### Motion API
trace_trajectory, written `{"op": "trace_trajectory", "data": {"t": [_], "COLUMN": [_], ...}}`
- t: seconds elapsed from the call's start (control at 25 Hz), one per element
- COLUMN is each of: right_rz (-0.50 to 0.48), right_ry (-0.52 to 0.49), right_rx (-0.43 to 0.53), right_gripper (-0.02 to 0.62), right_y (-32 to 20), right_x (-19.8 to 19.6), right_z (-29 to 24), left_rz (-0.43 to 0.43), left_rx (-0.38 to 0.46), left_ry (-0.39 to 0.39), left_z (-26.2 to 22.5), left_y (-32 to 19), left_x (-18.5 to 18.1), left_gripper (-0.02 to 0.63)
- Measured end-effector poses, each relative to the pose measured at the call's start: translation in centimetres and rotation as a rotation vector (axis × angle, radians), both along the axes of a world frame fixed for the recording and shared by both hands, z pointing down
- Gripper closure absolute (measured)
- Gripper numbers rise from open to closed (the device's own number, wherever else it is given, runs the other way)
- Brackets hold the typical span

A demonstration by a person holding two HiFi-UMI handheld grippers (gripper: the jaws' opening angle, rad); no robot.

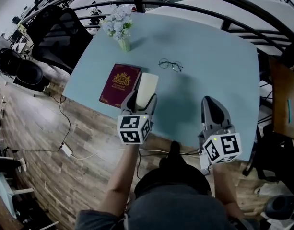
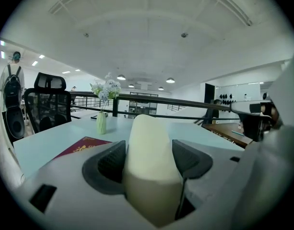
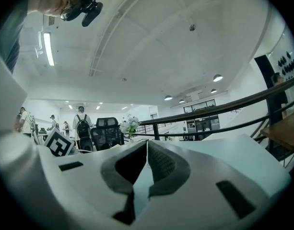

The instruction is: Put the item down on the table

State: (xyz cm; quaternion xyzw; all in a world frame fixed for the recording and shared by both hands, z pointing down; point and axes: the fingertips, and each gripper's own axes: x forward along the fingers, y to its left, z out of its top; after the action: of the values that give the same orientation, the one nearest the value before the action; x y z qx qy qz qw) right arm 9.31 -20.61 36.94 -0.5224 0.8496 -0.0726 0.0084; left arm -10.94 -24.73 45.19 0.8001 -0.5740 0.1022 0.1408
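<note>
A cream, rounded oblong case sits between the jaws of my left gripper, which is shut on it. The case pokes forward past the fingertips, just right of a maroon book on the pale blue table. In the left gripper view the case fills the gap between the dark pads, and the book lies low left. I cannot tell whether the case touches the table. My right gripper hovers near the table's front edge, shut and empty.
A pair of glasses lies mid-table behind the case. A vase of flowers stands at the far left. A black office chair is beyond the left edge, a dark railing runs behind, and a wooden desk stands right.
</note>
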Motion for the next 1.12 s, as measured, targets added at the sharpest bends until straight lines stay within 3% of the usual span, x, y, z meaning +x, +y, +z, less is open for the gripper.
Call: {"op": "trace_trajectory", "data": {"t": [0.56,1.12], "right_rz": [0.018,0.033], "right_ry": [0.005,-0.004], "right_rx": [-0.018,-0.034], "right_gripper": [0.594,0.594], "right_y": [-1.0,-1.4], "right_x": [0.6,1.2], "right_z": [0.4,0.8], "left_rz": [0.063,0.081], "left_rx": [-0.129,-0.204], "left_ry": [-0.101,-0.132], "left_z": [6.4,10.2], "left_y": [-2.4,-3.6], "left_x": [1.9,2.6], "left_gripper": [0.299,0.299]}}
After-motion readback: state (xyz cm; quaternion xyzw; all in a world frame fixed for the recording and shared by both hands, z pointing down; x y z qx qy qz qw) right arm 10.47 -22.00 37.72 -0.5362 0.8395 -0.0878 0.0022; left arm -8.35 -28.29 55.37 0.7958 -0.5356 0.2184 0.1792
